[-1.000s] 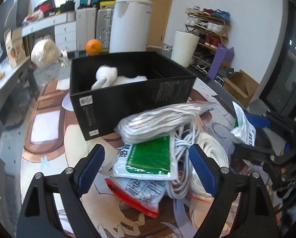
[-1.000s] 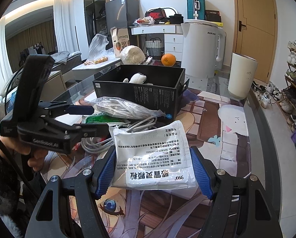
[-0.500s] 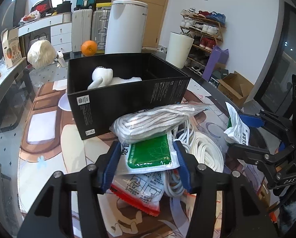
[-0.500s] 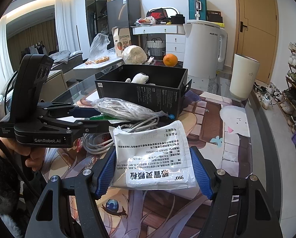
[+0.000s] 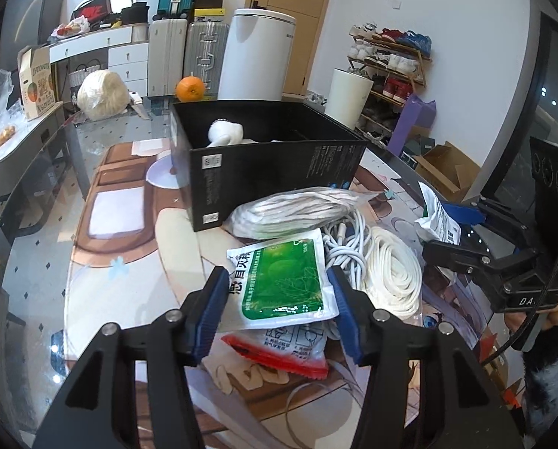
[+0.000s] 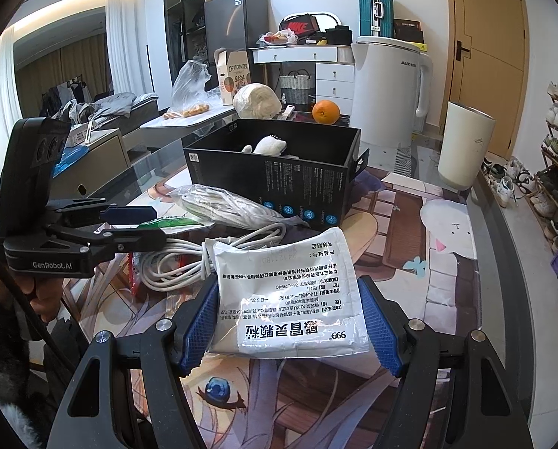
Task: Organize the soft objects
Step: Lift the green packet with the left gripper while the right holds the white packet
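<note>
The left gripper [image 5: 281, 308] has the green sachet [image 5: 282, 280] between its blue pads, its jaws easing slightly apart. The right gripper [image 6: 288, 321] clamps a white sachet [image 6: 286, 299], jaws about half open. Beyond lie a red-edged packet [image 5: 279, 355], coiled white cables [image 5: 387, 273] and a bagged rope bundle [image 5: 297, 209]. Farthest stands the black box [image 5: 275, 172], holding a white plush toy [image 5: 224, 133].

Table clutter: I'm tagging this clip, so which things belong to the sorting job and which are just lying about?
Job:
black box
green sachet
white sachet
bagged cord
rope coil

Lying about:
orange
white bin
shoe rack
</note>
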A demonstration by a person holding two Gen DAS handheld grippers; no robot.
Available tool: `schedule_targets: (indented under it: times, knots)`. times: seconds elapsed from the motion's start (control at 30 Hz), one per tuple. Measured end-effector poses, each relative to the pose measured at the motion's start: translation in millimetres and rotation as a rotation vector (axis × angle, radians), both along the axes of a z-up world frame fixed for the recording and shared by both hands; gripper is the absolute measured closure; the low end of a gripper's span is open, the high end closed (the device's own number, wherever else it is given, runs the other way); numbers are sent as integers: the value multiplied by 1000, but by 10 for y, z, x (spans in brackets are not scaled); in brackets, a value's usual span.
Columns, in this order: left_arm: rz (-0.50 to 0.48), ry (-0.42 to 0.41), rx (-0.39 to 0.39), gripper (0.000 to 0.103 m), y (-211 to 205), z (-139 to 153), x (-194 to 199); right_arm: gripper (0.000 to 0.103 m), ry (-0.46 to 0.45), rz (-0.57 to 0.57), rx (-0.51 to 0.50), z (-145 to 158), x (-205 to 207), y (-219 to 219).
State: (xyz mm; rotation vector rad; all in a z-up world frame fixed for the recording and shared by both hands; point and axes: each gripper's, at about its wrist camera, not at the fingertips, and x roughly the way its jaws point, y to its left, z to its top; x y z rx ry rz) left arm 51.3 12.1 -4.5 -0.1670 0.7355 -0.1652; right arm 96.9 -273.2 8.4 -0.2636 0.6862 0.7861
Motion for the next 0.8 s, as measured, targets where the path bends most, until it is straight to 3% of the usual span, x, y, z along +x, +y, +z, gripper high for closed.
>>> schedule_targets:
  times: [0.07,0.1,0.5,0.7,0.73,0.8]
  knots:
    - [11,2,-13,29,39,-9,-2,30,1,1,-1,-1,0,-2]
    - [16,1,-15,26,49,-12,-2,30,1,1,-2,-2,2,-2]
    - [32,58,-37,21,109,-105,226,30,9,6,-7,-32,8,15]
    - [-17,53,-23,45,19,-110,254,30,8,9,-7,-31,5,17]
    - [-17,52,-28,52,25,-108,252,30,7,10,-7,-29,3,17]
    - [-16,39,-37,56,42,-94,238,30,5,10,-8,-26,-1,20]
